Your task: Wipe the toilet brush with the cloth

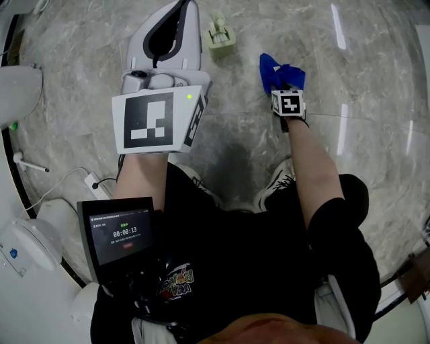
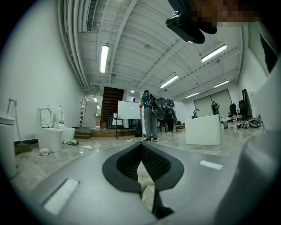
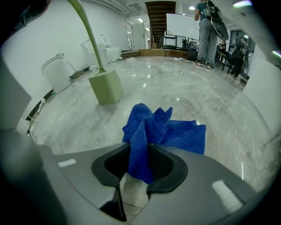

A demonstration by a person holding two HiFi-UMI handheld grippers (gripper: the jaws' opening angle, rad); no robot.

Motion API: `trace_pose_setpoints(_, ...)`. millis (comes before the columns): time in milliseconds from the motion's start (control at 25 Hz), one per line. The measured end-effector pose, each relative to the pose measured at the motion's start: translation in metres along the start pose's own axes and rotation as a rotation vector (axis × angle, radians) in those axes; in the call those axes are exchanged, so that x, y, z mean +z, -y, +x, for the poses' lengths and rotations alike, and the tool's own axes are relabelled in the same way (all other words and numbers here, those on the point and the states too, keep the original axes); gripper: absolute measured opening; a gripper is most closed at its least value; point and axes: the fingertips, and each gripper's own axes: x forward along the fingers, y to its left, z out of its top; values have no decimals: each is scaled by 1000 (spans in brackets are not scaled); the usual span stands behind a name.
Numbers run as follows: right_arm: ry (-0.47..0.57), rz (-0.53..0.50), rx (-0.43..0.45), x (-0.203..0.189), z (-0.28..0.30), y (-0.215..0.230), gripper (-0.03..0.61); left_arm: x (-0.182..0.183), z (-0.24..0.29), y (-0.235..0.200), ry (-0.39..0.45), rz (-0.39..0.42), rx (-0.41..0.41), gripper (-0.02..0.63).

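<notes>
The pale green toilet brush [image 1: 220, 35] stands in its square holder [image 3: 106, 85] on the marble floor, and its thin handle [image 3: 88, 30] rises up and to the left. My right gripper [image 3: 140, 151] is shut on the blue cloth [image 3: 162, 129], low over the floor to the right of the holder and apart from it. The head view shows that cloth [image 1: 279, 72] bunched at the right gripper [image 1: 282, 84]. My left gripper [image 1: 180, 10] is raised high near the camera, left of the brush. Its jaws [image 2: 141, 146] are shut, pads meeting at the tips, with nothing seen gripped.
A white toilet [image 1: 17, 87] and a power strip with cable [image 1: 94, 183] lie at the left. More toilets [image 2: 50, 132] stand along the wall. People [image 2: 150, 116] and a white block [image 2: 203, 129] are far across the room. A screen [image 1: 121, 235] hangs at the person's chest.
</notes>
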Motion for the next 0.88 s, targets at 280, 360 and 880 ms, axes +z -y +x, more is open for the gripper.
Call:
trace_pose_setpoints(280, 122, 2, -37, 17, -14, 5, 233, 0, 1, 3, 4, 2, -3, 0)
trace_pose_setpoints(360, 186, -16, -83, 32, -25, 10, 250, 0, 1, 3, 7, -5, -1, 0)
trace_pose_setpoints(880, 629, 119, -151, 156, -122, 29, 250, -17, -11, 3, -47, -58, 18, 0)
